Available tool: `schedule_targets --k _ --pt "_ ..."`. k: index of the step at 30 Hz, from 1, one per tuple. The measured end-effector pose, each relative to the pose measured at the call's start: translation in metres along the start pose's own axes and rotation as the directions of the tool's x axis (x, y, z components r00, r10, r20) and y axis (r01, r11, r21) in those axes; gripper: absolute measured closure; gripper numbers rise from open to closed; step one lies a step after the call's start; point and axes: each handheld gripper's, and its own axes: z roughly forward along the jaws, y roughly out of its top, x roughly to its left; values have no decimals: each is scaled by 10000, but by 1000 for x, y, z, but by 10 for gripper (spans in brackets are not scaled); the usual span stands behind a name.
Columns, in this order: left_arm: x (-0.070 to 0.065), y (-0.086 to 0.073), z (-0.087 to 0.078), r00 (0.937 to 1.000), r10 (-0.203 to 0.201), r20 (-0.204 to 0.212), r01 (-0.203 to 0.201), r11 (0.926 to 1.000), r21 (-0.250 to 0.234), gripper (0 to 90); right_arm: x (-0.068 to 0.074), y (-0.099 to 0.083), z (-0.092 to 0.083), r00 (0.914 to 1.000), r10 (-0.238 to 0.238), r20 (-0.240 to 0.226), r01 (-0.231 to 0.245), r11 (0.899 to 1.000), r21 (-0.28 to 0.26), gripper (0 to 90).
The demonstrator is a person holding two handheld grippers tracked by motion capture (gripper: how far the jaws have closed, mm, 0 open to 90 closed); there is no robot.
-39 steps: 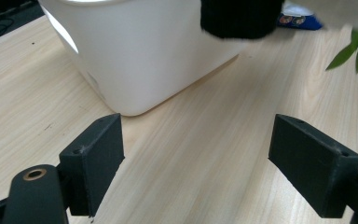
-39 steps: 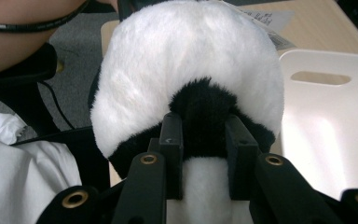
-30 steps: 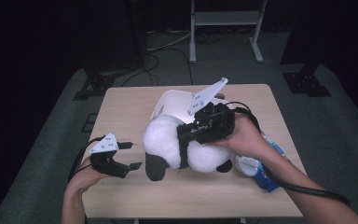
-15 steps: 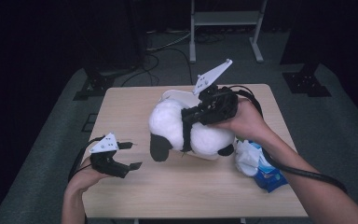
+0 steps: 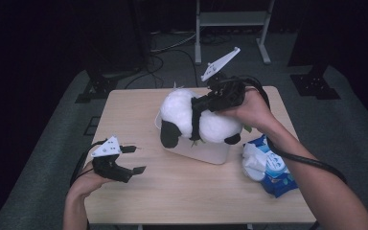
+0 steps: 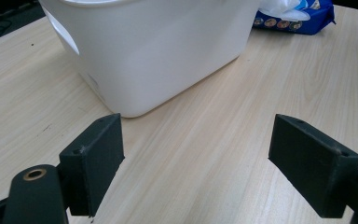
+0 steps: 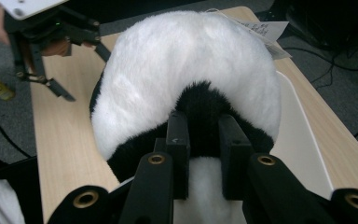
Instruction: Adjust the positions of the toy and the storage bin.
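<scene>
A white and black plush panda [image 5: 179, 108] hangs over the white bin [image 5: 211, 152] at the table's middle. My right gripper [image 5: 199, 114] is shut on it from the far right. In the right gripper view the two pads [image 7: 178, 130] pinch the black band of the panda [image 7: 191, 60]; the jaws have just been closing further on the plush. Whether the panda touches the bin's rim [image 7: 303, 135] I cannot tell. My left gripper [image 5: 135, 159] rests open near the front left of the table. Nothing lies between its jaws [image 6: 198, 154], which face the bin [image 6: 158, 51].
A blue pack of wet wipes [image 5: 268, 167] lies right of the bin, and it appears beyond the bin in the left gripper view [image 6: 298, 11]. Bare wooden table [image 5: 182, 191] stretches across the front. Dark stands and cables sit on the floor behind.
My right gripper has carried the panda away from the front of the table, toward the far side and over the bin. The left gripper has stayed where it was.
</scene>
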Motion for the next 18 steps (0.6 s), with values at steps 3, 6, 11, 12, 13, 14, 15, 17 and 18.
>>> schedule_targets --k 3,6,11,12,13,14,15,17,18 --pt "0 0 0 10000 -31 -11 31 10000 -21 166 -9 2 3 9999 127 107 -128 9999 64 773" --pt "0 -1 -1 10000 -45 -4 45 10000 -40 166 -17 4 6 9994 233 261 -235 9997 74 774" --pt "0 0 -1 10000 -15 41 15 9999 -120 166 -28 6 11 9983 318 485 -326 9993 161 776" --pt "0 0 -1 10000 -17 35 17 9999 -114 166 -30 6 12 9980 323 535 -333 9993 177 777" --pt "0 0 -2 10000 -16 40 17 9999 -117 166 -31 5 13 9976 392 566 -403 9990 183 777" --pt "0 0 -2 10000 -14 40 14 9999 -111 166 -33 5 15 9976 410 562 -423 9989 218 777" --pt "0 0 -1 10000 -21 37 21 9999 -108 166 -35 4 17 9973 451 578 -465 9986 243 777" --pt "0 0 -1 10000 16 48 -15 10000 -82 166 -39 2 22 9969 495 618 -517 9981 342 780" --pt "-1 0 -1 10000 49 54 -49 9999 -88 166 -40 1 24 9964 538 651 -563 9978 361 781"
